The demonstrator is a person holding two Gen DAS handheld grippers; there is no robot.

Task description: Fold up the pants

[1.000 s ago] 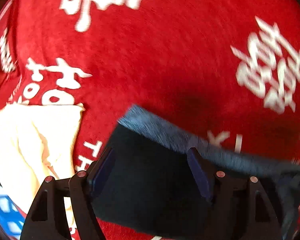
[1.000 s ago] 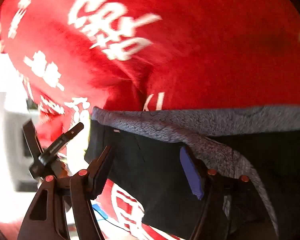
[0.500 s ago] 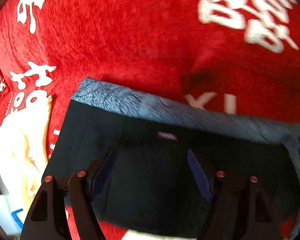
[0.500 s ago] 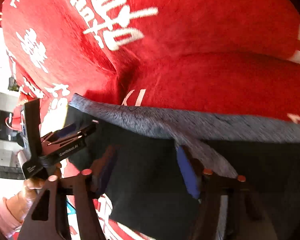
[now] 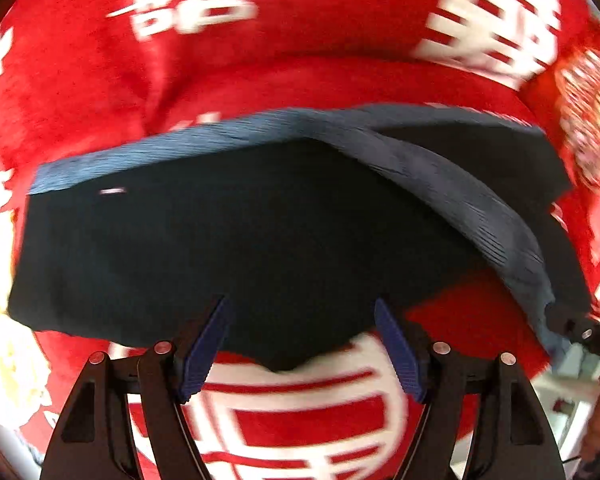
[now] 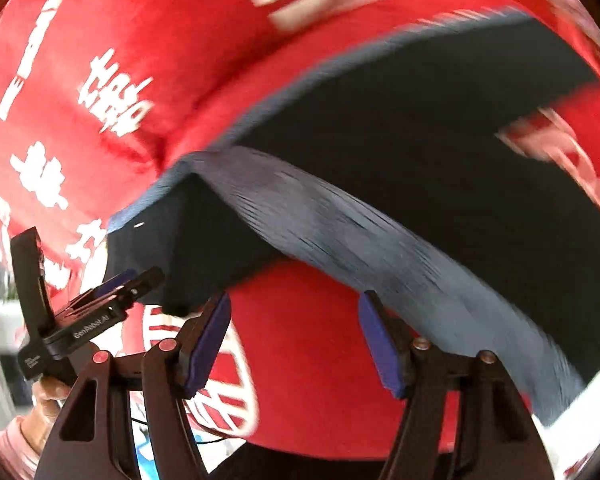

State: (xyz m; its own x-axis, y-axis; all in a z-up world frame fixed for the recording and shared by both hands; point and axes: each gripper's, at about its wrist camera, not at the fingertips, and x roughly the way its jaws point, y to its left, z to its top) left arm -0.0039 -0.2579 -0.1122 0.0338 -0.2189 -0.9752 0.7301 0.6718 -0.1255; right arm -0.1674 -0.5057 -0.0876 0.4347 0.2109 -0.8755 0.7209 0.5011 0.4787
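Note:
Dark navy pants lie folded on a red blanket. Their grey-blue waistband runs along the far edge, and a grey strip crosses diagonally to the right. My left gripper hangs open over the pants' near edge, with nothing pinched. In the right wrist view the pants fill the upper right and the grey strip sweeps down past the right finger. My right gripper is open over bare red cloth. The left gripper shows at the left, held by a hand.
The red blanket with large white characters covers the whole surface and bulges in soft folds. A pale cream cloth lies at its left edge. Something blue and white peeks out beyond the blanket's near edge.
Both grippers swept sideways across the pants and rolled. The left jaws went from mid-fabric to the pants' near edge. The right jaws went from over dark fabric to over bare red blanket.

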